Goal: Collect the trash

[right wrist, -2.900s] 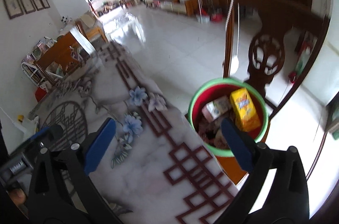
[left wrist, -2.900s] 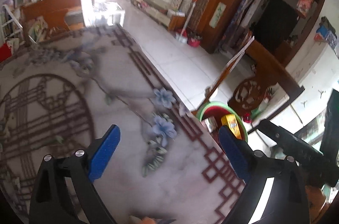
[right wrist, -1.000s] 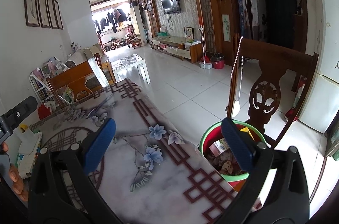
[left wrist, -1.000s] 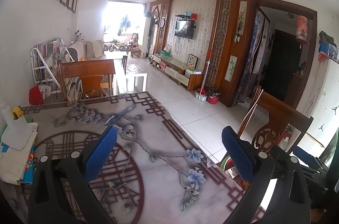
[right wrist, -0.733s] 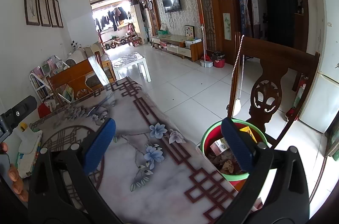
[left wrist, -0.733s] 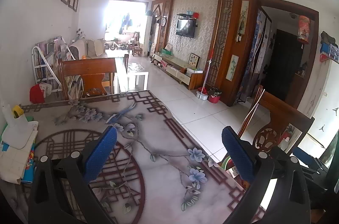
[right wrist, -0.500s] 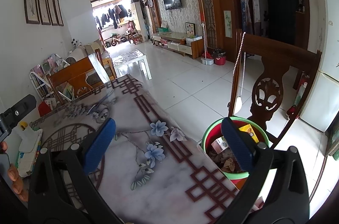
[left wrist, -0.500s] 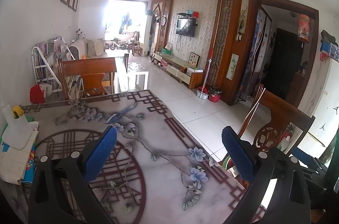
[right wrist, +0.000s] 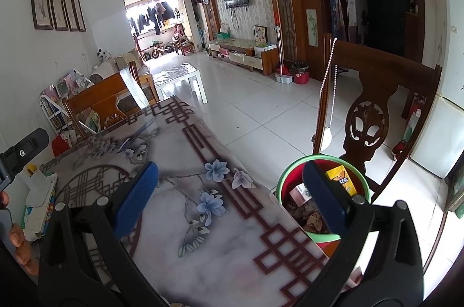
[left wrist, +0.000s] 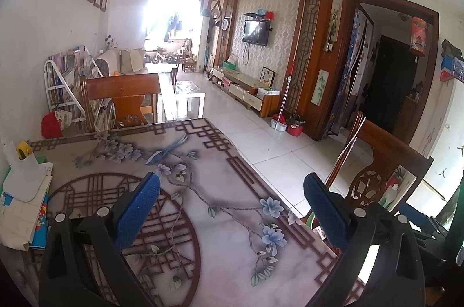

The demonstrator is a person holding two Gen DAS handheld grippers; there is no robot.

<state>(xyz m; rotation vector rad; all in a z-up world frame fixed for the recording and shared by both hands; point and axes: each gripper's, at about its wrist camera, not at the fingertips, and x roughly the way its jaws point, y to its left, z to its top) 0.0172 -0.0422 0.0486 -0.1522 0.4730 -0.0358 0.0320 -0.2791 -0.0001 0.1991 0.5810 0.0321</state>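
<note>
Tiled living room; floral marble desk (left wrist: 226,257). Left tool (left wrist: 232,211) and right tool (right wrist: 232,196): both wide apart, empty. Green-rimmed red bin (right wrist: 362,182) beside desk, holding wrappers.

Before you lies a marble-look worktop (left wrist: 220,254) printed with blue flowers and a dark red lattice border. At its far left edge you see a stack of papers (left wrist: 21,208) with a white bag on top. A carved wooden chair (right wrist: 374,109) stands by the worktop's right side, a wall-mounted television (left wrist: 255,33) well beyond.
</note>
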